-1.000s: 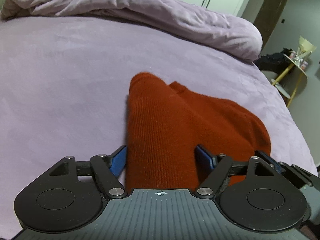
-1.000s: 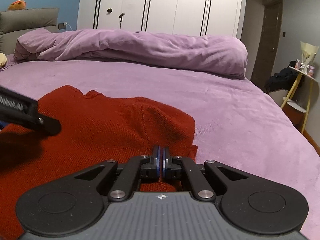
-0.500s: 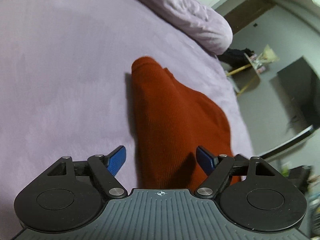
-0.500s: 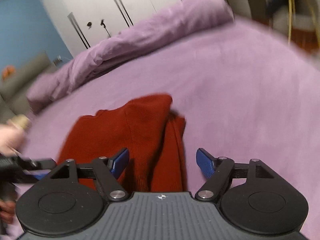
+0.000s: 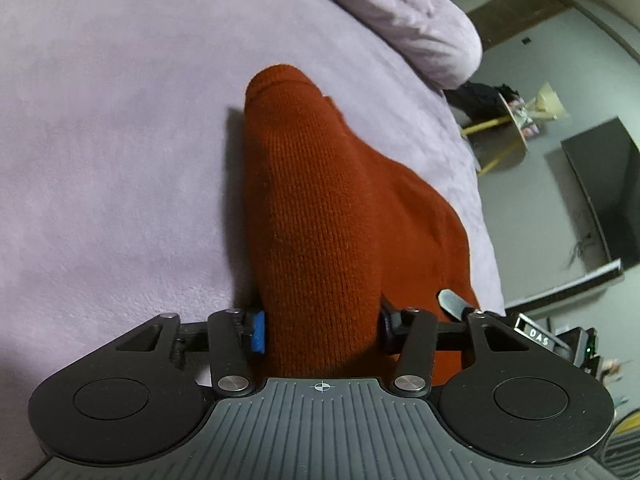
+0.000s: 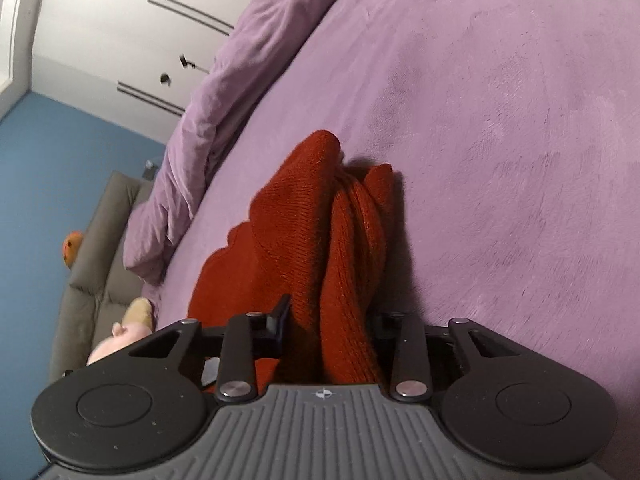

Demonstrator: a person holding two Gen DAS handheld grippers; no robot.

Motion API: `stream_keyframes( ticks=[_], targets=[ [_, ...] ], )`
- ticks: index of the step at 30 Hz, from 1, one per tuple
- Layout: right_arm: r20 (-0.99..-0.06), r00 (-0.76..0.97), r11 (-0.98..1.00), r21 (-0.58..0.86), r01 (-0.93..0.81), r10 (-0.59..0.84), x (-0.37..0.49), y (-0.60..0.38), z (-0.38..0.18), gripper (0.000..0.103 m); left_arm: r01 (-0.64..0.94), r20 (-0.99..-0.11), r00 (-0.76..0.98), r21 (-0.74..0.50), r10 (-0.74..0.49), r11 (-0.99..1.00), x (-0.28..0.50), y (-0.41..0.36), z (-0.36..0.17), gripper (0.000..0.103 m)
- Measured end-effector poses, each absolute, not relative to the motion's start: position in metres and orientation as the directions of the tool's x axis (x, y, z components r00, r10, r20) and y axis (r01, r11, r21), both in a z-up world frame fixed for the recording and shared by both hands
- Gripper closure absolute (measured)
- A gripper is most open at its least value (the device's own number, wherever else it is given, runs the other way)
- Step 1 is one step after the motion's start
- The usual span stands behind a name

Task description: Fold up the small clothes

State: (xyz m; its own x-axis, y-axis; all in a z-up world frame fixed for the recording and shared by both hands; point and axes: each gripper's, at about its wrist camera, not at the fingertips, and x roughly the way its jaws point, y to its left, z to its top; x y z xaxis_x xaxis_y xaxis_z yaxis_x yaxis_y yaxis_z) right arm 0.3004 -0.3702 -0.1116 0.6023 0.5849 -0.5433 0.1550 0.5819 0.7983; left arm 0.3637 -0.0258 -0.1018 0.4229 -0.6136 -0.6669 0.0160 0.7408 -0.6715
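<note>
A rust-red knitted sweater [image 5: 320,200] lies partly folded on the purple bed [image 5: 120,160]. My left gripper [image 5: 322,328] straddles its thick rolled left edge. Its jaws are closing, and both blue pads [image 5: 258,330] touch the knit, which fills the gap. In the right wrist view the sweater [image 6: 304,216] is bunched into upright ridges. My right gripper [image 6: 330,320] is closing around that bunch, with fabric packed between its fingers and its right pad hidden by the cloth. Part of the right gripper [image 5: 536,332] shows beside the sweater's right edge.
A crumpled purple duvet [image 6: 224,92] lies along the bed's far side. Off the bed are a small round side table [image 5: 508,132], a dark screen [image 5: 600,192], a grey sofa [image 6: 100,248] with an orange toy [image 6: 72,244], and white wardrobe doors [image 6: 120,40].
The left jaws narrowed from wide onto the sweater's rolled edge. The right gripper went from shut to wide, rolled hard, and narrowed around the bunched right edge. Both moved in closer.
</note>
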Motion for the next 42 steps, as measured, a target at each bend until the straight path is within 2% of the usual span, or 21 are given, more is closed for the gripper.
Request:
stream_keyframes(
  ticks=[4, 9, 16, 19, 23, 24, 27, 31, 34, 38, 40, 42],
  targets=[
    [-0.497, 0.620, 0.528, 0.835, 0.152, 0.607, 0.290, -0.362, -0.099, 0.073, 0.055, -0.714, 0.411, -0.602, -0.567, 0.797, 0.357, -0.028, -0.072, 0.053],
    [-0.474, 0.583, 0.512, 0.852, 0.114, 0.660, 0.272, -0.324, -0.081, 0.073, 0.103, -0.798, 0.410, -0.442, -0.443, 0.891, 0.333, -0.018, -0.034, 0.052],
    [-0.467, 0.556, 0.462, 0.872, 0.161, 0.688, 0.236, -0.264, -0.085, 0.073, 0.111, -0.853, 0.428, -0.279, -0.299, 0.954, 0.303, 0.016, -0.024, 0.052],
    [-0.502, 0.563, 0.502, 0.848, 0.169, 0.657, 0.232, -0.250, -0.081, 0.072, 0.100, -0.862, 0.430, -0.252, -0.270, 0.962, 0.294, 0.026, -0.033, 0.047],
    [-0.650, 0.563, 0.687, 0.703, 0.187, 0.511, 0.229, -0.241, -0.058, 0.055, 0.094, -0.856, 0.470, -0.195, -0.217, 0.976, 0.281, 0.033, -0.033, 0.042],
    [-0.665, 0.579, 0.716, 0.672, 0.189, 0.471, 0.223, -0.240, -0.051, 0.055, 0.102, -0.850, 0.484, -0.178, -0.205, 0.979, 0.277, 0.035, -0.031, 0.041],
    [-0.667, 0.618, 0.744, 0.641, 0.190, 0.417, 0.194, -0.242, -0.039, 0.054, 0.104, -0.832, 0.518, -0.169, -0.199, 0.980, 0.255, 0.046, -0.023, 0.039],
    [-0.648, 0.630, 0.690, 0.684, 0.236, 0.428, 0.148, -0.248, -0.041, 0.054, 0.073, -0.785, 0.597, -0.155, -0.168, 0.985, 0.207, 0.064, -0.019, 0.034],
    [-0.620, 0.628, 0.644, 0.728, 0.237, 0.470, 0.123, -0.245, -0.047, 0.053, 0.041, -0.792, 0.599, -0.121, -0.121, 0.992, 0.171, 0.075, -0.031, 0.034],
    [-0.596, 0.614, 0.603, 0.763, 0.232, 0.518, 0.123, -0.231, -0.059, 0.054, 0.042, -0.821, 0.546, -0.175, -0.169, 0.984, 0.149, 0.078, -0.052, 0.035],
    [-0.590, 0.624, 0.587, 0.771, 0.248, 0.512, 0.130, -0.225, -0.062, 0.056, 0.043, -0.819, 0.545, -0.186, -0.179, 0.982, 0.149, 0.072, -0.056, 0.035],
    [-0.601, 0.638, 0.602, 0.756, 0.257, 0.481, 0.134, -0.216, -0.059, 0.085, 0.046, -0.804, 0.569, -0.179, -0.173, 0.983, 0.152, 0.063, -0.055, 0.035]
  ],
)
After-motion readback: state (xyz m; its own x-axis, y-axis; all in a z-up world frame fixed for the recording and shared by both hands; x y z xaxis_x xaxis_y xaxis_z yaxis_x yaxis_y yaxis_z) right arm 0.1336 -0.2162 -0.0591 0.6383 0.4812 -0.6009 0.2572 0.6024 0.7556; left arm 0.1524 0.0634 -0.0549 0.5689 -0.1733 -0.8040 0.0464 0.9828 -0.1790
